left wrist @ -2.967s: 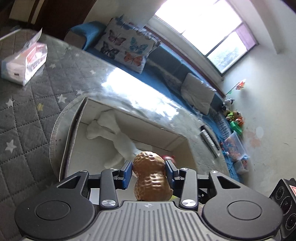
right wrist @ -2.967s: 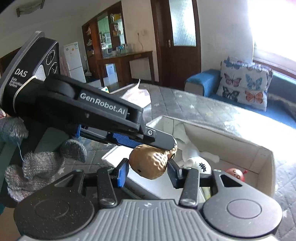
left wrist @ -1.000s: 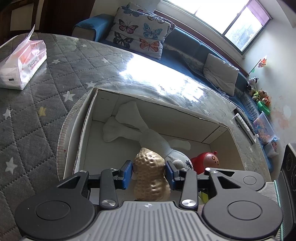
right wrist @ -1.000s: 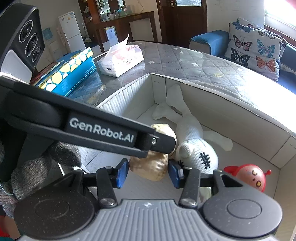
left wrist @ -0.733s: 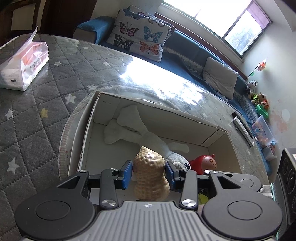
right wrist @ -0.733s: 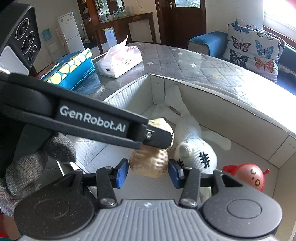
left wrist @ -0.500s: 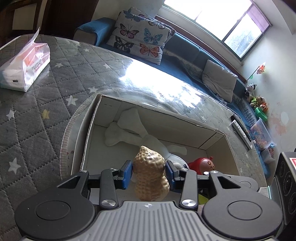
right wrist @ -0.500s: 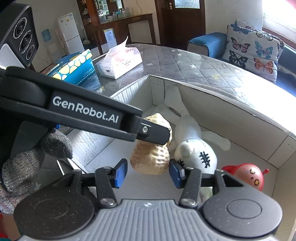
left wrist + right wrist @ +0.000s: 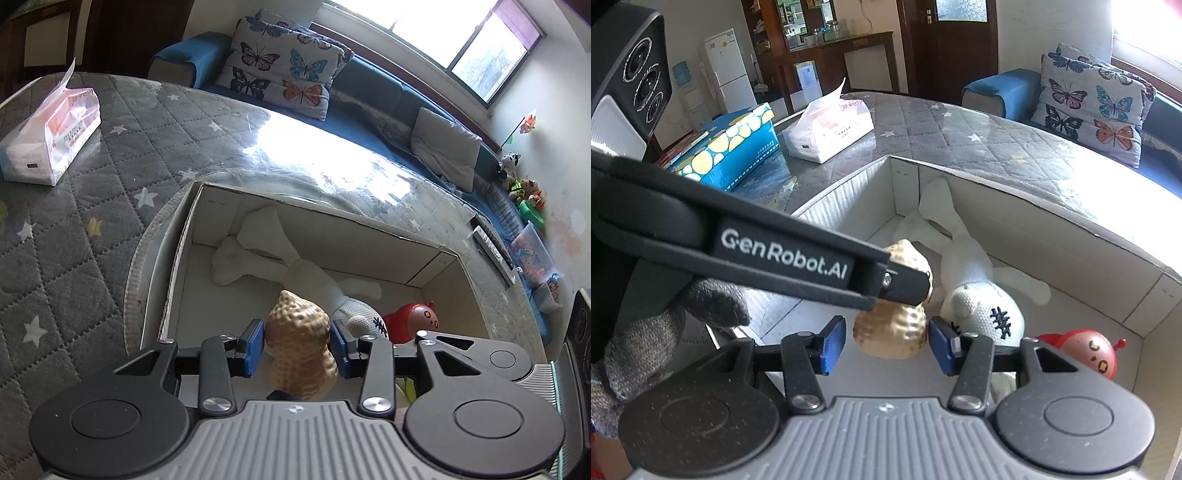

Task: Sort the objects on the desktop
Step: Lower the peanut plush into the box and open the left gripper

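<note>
Box (image 9: 177, 258): open, on the table. Peanut (image 9: 299, 347): we hold it upright above the box's near end, beside the rabbit (image 9: 979, 299). Left gripper (image 9: 298, 349): pinching the peanut. Right gripper (image 9: 886, 345): jaws spread, flanking its lower lobe.

Left claw (image 9: 298, 350): black linkage arms, blue pads, silver screws, ribbed grey housing. Right claw (image 9: 886, 341): identical. White "GenRobot.AI" lettering. Grey knit glove (image 9: 646, 343).
</note>
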Demonstrator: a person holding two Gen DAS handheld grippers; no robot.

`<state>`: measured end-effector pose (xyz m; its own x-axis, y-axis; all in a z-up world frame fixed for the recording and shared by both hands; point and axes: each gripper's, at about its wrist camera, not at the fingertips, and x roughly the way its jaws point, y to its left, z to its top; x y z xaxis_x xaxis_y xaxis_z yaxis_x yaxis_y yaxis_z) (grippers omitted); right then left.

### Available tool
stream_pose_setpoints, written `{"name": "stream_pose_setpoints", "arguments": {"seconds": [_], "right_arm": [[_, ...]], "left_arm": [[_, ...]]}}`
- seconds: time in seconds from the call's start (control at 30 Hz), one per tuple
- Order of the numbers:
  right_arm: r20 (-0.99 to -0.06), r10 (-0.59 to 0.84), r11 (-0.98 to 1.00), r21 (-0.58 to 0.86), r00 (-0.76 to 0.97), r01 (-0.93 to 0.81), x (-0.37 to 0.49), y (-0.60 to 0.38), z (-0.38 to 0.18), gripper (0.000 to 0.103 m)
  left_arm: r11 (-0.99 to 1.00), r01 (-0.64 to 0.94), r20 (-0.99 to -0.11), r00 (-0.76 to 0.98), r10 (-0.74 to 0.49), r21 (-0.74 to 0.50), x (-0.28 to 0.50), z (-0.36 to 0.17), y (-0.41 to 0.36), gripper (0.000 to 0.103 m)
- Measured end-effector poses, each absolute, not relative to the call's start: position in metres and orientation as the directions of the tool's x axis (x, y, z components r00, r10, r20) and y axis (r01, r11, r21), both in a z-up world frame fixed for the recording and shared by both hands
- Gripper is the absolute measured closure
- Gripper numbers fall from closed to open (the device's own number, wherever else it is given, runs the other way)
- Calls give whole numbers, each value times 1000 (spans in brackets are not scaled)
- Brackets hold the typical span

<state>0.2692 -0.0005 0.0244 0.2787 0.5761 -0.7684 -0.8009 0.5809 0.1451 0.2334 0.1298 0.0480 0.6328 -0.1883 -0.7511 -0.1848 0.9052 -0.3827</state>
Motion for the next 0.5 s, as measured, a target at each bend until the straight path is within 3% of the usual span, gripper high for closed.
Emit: {"name": "stream_pose_setpoints", "arguments": {"seconds": [0.5], "right_arm": [[-769,571,590,142,287,-794,268,-3,23,57]], "left_arm": [[891,-204,-729,660,-182,-406,221,62,139,61]]}}
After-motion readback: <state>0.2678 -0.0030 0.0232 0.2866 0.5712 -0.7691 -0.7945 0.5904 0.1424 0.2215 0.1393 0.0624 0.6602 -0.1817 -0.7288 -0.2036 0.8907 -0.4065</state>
